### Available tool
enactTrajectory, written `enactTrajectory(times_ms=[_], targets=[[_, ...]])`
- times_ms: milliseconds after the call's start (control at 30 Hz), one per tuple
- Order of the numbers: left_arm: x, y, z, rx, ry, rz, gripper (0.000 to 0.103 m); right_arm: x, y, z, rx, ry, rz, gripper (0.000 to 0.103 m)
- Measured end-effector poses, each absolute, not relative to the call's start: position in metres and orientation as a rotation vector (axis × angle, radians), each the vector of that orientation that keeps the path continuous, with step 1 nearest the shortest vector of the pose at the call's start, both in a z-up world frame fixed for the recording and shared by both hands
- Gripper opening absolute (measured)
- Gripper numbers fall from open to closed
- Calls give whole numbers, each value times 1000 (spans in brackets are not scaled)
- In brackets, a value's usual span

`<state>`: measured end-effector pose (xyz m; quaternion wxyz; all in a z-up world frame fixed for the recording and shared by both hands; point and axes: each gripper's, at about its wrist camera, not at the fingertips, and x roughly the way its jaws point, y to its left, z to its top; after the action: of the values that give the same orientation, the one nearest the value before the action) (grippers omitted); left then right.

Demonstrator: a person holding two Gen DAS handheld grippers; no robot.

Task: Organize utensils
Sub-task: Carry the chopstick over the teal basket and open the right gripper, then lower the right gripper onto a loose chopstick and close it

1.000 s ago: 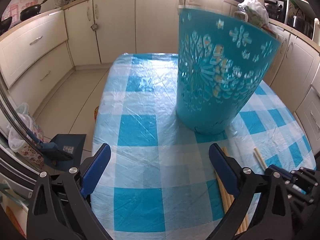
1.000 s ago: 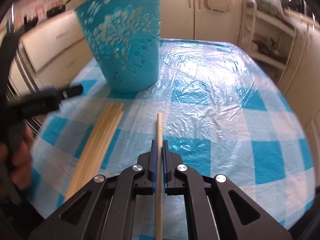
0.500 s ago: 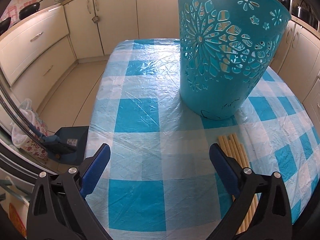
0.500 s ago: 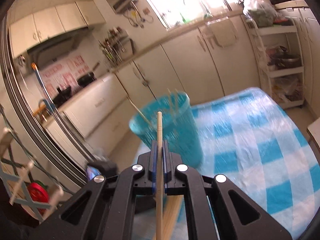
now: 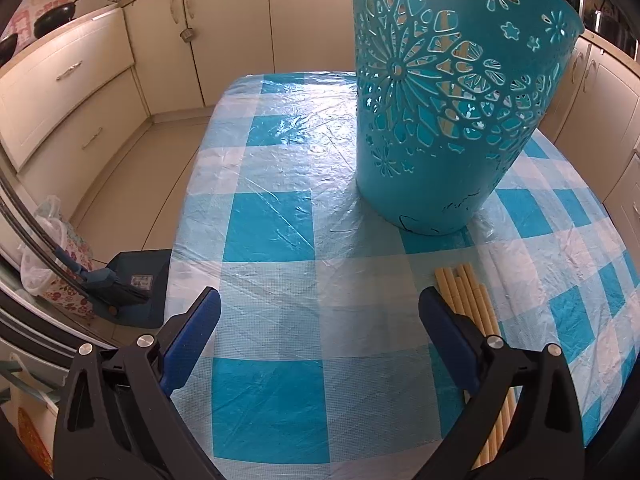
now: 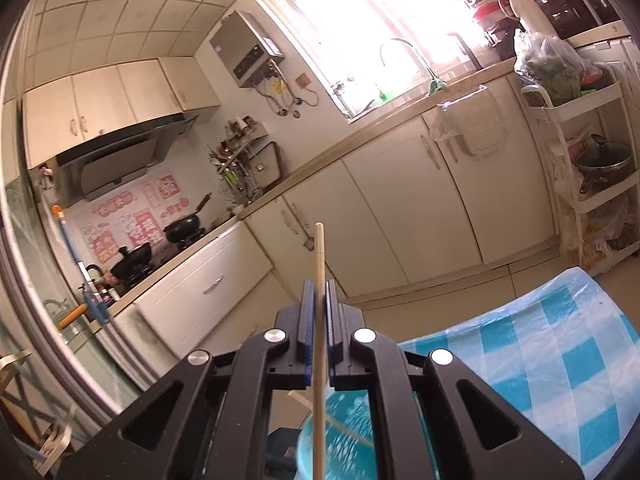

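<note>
My right gripper clamped one chopstick above the teal basket; my left gripper stood wide open near it, remaining chopsticks lying just beside the basket.

You are getting strong daylight from the window at the upper right of the right wrist view; it is blowing out to pure white and washing the counter below it in haze. The bin at the bottom centre of that view is smearing with motion blur, while the cabinets are staying sharp. In the left wrist view the light is falling evenly and softly, and glare is glinting off the plastic-covered tablecloth at upper centre. The bin is casting a faint shadow toward the lower left there. Both views are bowing straight lines near the edges, and the corners are going black.
</note>
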<state>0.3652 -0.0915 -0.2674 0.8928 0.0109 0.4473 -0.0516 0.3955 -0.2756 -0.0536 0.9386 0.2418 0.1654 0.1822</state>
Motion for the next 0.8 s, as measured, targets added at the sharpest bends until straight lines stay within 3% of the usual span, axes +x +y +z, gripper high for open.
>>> enactTrajectory(times_ms=[567, 800], targets=[[368, -87, -269, 1, 931, -115, 95, 401, -257, -97, 371, 486, 337, 7], [367, -79, -269, -34, 922, -104, 95, 331, -279, -78, 331, 406, 309, 13]])
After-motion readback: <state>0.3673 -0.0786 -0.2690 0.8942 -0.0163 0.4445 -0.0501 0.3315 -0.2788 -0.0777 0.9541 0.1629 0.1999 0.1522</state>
